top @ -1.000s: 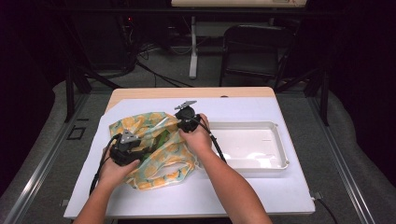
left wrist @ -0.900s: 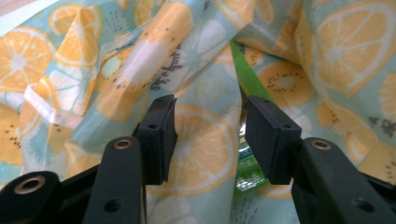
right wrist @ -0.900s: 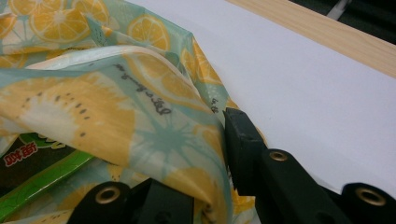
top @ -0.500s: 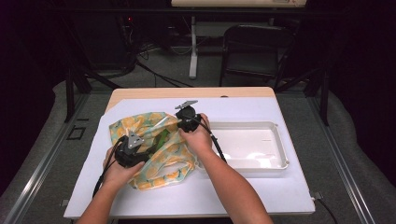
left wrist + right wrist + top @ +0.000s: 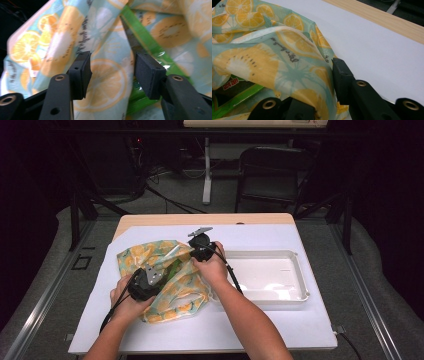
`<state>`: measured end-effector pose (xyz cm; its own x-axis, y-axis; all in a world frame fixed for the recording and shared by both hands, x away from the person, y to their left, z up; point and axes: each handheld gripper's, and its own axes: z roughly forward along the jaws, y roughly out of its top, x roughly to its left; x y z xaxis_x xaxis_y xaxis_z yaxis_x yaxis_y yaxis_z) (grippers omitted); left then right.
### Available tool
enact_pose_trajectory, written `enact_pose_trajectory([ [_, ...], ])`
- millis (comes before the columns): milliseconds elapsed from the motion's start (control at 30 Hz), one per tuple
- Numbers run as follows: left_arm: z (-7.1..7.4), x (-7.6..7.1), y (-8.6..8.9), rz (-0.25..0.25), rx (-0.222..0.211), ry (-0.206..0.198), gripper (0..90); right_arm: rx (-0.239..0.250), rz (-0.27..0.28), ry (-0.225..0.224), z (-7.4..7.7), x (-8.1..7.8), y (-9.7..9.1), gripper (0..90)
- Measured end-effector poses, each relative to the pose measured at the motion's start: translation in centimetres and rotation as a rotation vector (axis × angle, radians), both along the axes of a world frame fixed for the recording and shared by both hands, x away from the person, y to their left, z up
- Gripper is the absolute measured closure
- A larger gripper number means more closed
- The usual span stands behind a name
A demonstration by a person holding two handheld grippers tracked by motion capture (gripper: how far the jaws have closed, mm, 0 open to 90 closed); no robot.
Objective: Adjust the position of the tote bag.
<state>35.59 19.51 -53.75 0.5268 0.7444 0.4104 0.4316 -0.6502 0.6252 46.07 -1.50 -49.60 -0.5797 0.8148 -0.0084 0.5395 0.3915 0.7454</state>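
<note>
1. A plastic bag printed with orange and lemon slices (image 5: 167,280) lies crumpled on the white sheet (image 5: 260,325) that covers the counter (image 5: 210,219), left of centre.
2. A green packet (image 5: 147,50) shows inside the bag, at its open mouth; in the right gripper view a strip of it (image 5: 234,101) lies under the bag's film.
3. The left claw (image 5: 145,282) sits at the near left part of the bag, held in the person's left hand (image 5: 125,300).
4. In the left gripper view its jaws stand wide apart and have just been closing a little. A fold of the printed film and the packet's edge lie between them. Whether the pads press on the film cannot be told.
5. The right claw (image 5: 200,247) is at the far right edge of the bag, gripped by the right hand (image 5: 212,267).
6. In the right gripper view its jaws pinch the bag's edge (image 5: 324,82), the film bunched between them.
7. A white tray (image 5: 300,285) stands on the sheet to the right of the bag, just beside the right forearm.
</note>
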Motion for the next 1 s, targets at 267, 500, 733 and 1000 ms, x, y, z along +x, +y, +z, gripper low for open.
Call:
enact_pose_trajectory([
  [267,0.5,0.2,1.1,0.008,0.022,-0.014,74.4,-0.007,-0.001,0.004,-0.1,0.0,-0.2,79.5],
  [500,1.3,0.8,2.7,0.053,-0.034,-0.043,88.7,-0.024,0.001,0.003,-0.3,0.0,-0.1,79.5],
  [733,2.6,2.4,4.6,0.105,-0.17,-0.041,89.9,-0.043,0.023,-0.01,-0.6,-0.5,0.5,75.2],
  [1000,3.7,4.0,6.0,0.124,-0.294,-0.041,90.0,0.01,0.1,-0.091,1.7,-3.1,0.3,60.1],
])
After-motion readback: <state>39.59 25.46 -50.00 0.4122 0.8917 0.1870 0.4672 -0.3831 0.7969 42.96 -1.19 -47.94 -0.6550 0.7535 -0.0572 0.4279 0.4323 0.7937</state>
